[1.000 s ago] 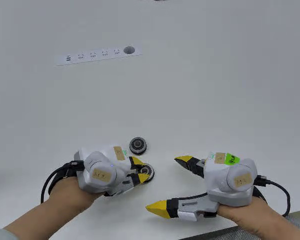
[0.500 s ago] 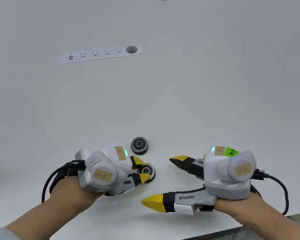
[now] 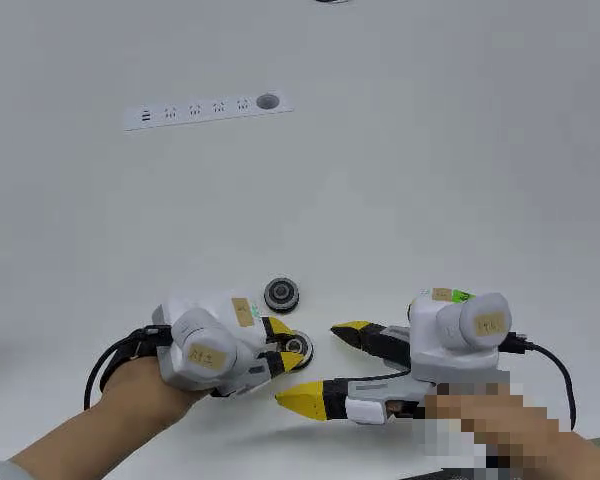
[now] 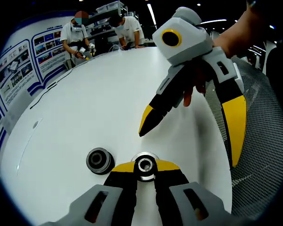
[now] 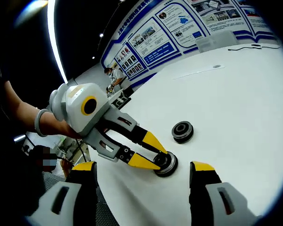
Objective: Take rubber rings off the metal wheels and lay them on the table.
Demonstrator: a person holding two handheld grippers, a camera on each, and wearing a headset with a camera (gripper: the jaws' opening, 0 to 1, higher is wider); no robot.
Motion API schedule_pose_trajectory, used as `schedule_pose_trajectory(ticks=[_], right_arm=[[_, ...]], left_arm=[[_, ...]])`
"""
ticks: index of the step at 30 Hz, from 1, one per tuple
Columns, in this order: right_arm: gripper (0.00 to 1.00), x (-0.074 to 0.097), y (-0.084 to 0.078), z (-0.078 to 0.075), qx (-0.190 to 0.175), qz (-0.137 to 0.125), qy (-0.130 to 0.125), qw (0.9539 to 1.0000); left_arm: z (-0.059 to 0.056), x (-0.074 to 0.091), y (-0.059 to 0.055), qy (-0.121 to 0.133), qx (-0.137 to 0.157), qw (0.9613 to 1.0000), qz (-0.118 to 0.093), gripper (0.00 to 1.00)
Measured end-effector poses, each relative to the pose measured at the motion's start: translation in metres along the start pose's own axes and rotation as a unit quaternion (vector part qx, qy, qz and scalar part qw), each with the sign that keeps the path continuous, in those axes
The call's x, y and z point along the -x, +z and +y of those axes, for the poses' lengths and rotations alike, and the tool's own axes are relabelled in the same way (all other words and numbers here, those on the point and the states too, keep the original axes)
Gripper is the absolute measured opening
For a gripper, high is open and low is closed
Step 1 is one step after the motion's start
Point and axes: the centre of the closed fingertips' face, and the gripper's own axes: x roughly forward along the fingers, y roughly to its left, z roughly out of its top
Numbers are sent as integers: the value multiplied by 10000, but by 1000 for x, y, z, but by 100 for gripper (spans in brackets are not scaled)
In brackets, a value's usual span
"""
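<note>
Fingers of left gripper (image 4: 145,167): pressed in on the near wheel (image 3: 296,347) from both sides, yellow tips at its rim, wheel resting on the surface (image 3: 430,180). Fingers of right gripper (image 3: 318,364): spread wide, nothing between them, tips just beside the near wheel at its 4 o'clock, not touching it.

Positions, head view: near wheel at 6 o'clock on the surface, close to me. Far wheel (image 3: 281,294) at 11 o'clock from it, lying flat, free, near but apart. Power strip (image 3: 202,110) well off at 12 o'clock.

Rubber ring (image 5: 170,170): right gripper view shows a dark band round the near wheel, so I judge the ring still on. Far wheel wears the same band.

Step in hand (judgement): first ring, hold-and-strip. Left side acts as the clamp, right side is lined up to pull. Early in the task.

Next move calls for: one right fingertip brought to the ring's edge at a spot the left fingers leave clear, nipping rubber only, then peeling it across the rim while the left keeps the wheel from turning or sliding. Risk: left tips sit at the rim and may trap the ring.

Pose: left hand (image 3: 145,385) wrapped round the gripper body, forearm in from 7 o'clock, fingers pointing to 3 o'clock, low over the surface. Right gripper points to 9 o'clock, one finger farther from me, one nearer, facing the left tip to tip.
</note>
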Motion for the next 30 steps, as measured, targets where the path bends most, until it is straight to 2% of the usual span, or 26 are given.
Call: schedule_pose_trajectory(ticks=[5, 14, 30], right_arm=[[81, -2, 2, 0, -312, -53, 80, 9995], [80, -5, 6, 1, -858, -148, 264, 9959], [80, -15, 10, 1, -1197, -124, 487, 9915]], left_arm=[[0, 0, 0, -4, -8, 10000, -4, 14], [0, 1, -1, -25, -24, 10000, -26, 14], [0, 0, -1, -29, -15, 10000, -48, 14]])
